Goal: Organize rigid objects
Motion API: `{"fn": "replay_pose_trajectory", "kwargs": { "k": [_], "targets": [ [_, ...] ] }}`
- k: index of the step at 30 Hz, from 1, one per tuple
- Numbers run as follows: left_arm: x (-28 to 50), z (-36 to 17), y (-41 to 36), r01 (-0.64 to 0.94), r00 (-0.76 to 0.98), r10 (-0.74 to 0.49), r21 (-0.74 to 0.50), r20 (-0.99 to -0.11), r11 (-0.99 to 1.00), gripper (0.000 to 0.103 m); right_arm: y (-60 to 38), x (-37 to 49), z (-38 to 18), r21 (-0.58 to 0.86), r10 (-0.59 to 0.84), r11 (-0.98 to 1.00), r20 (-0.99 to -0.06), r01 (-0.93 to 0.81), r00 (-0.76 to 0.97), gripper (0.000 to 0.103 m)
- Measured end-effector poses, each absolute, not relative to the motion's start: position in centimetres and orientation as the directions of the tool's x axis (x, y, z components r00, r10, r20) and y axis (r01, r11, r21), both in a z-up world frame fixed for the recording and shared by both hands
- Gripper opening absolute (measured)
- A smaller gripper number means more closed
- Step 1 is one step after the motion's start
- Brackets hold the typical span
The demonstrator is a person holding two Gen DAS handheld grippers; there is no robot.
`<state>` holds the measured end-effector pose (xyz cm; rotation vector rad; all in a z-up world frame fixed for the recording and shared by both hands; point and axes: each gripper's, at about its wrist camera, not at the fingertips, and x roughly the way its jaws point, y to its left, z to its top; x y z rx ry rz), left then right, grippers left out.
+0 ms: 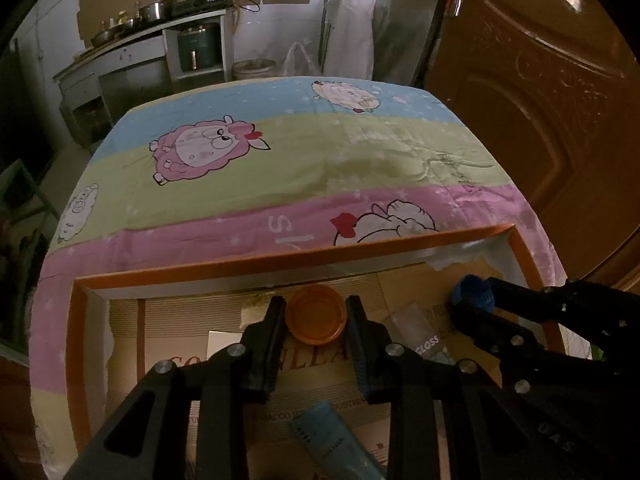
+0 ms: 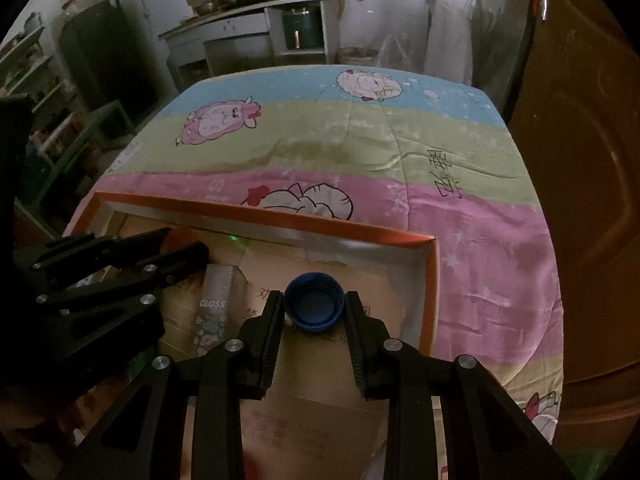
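Holding two caps: orange cap point(image 1: 316, 314), blue cap point(image 2: 314, 306).

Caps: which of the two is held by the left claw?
The orange cap, pinched in the left claw. The right claw holds the blue cap.

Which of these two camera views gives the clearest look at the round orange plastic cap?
The left wrist view: the round orange plastic cap sits centred between the left gripper jaws, hollow side facing the camera. The right wrist view shows only an orange sliver of it, mostly hidden behind those jaws.
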<state>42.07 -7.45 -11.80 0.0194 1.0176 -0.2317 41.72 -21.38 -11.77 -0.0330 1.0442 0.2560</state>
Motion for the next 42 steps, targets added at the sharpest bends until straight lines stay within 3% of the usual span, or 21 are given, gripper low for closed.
{"fn": "replay_pose_trajectory", "kwargs": {
  "k": [2,6,24,42],
  "targets": [
    [42.1,-11.7,-7.3,0.198,0.504,-0.184,-0.094,-0.844,0.976,0.033,-21.4,41.7,-11.8,0.094,0.193,0.970,-0.860,-0.225,0.472,0.033],
    [42.1,-11.7,-7.1,0.190,0.506,-0.187,-0.102,-0.842,0.976,0.051,-21.4,41.7,-11.8,0.095,0.194,0.969,-0.862,-0.227,0.469,0.042],
    [39.8,-9.0,-6.1,0.185,0.559,-0.203,-0.118,-0.804,0.976,0.051,-21.3,39.9,-10.0,0.098,0.187,0.976,-0.838,-0.196,0.513,0.042],
    [30.8,-4.8,-3.8,0.124,0.660,-0.142,-0.080,-0.738,0.989,0.051,-20.5,31.4,-5.6,0.070,0.126,0.991,-0.761,-0.112,0.636,0.042]
  ]
}}
